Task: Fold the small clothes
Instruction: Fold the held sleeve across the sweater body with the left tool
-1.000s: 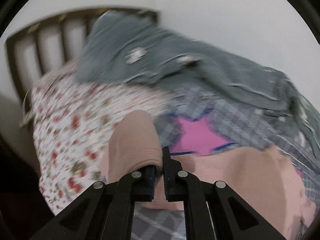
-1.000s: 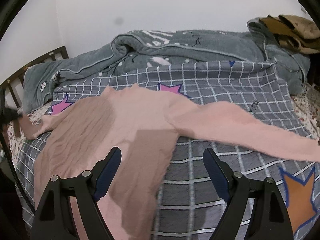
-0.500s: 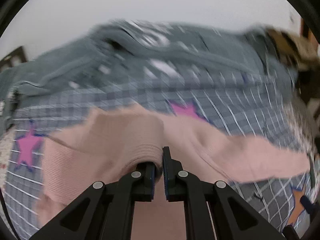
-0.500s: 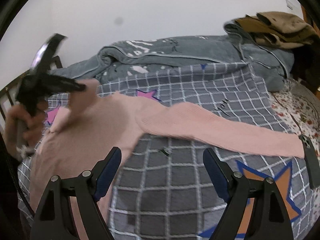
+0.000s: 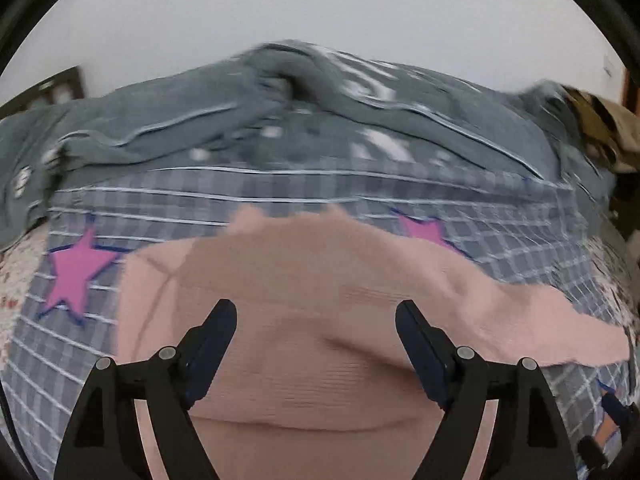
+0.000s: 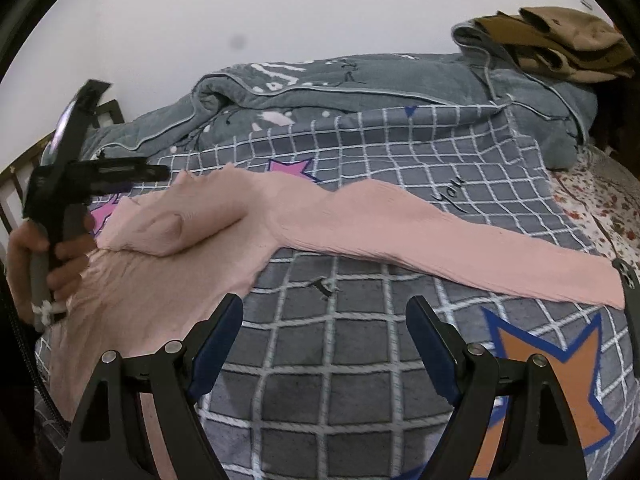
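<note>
A pink knit sweater [image 6: 168,280] lies on the grey checked bedspread [image 6: 360,380], its left sleeve folded over the body [image 6: 168,228] and its right sleeve [image 6: 460,248] stretched out to the right. In the left wrist view the sweater [image 5: 312,280] fills the middle, with the folded sleeve just under my left gripper [image 5: 316,320], which is open and empty. The left gripper also shows in the right wrist view [image 6: 160,172], above the sweater's left shoulder. My right gripper [image 6: 324,320] is open and empty, over bare bedspread below the outstretched sleeve.
A rumpled grey quilt [image 6: 360,88] lies along the wall at the back, with brown clothes [image 6: 560,40] piled on its right end. A floral sheet [image 6: 600,200] shows at the right edge. A dark wooden headboard [image 5: 52,88] stands at the far left.
My left gripper carried the left sleeve across onto the sweater's body, then opened and let it go. The right gripper stayed open and shifted a little to the right.
</note>
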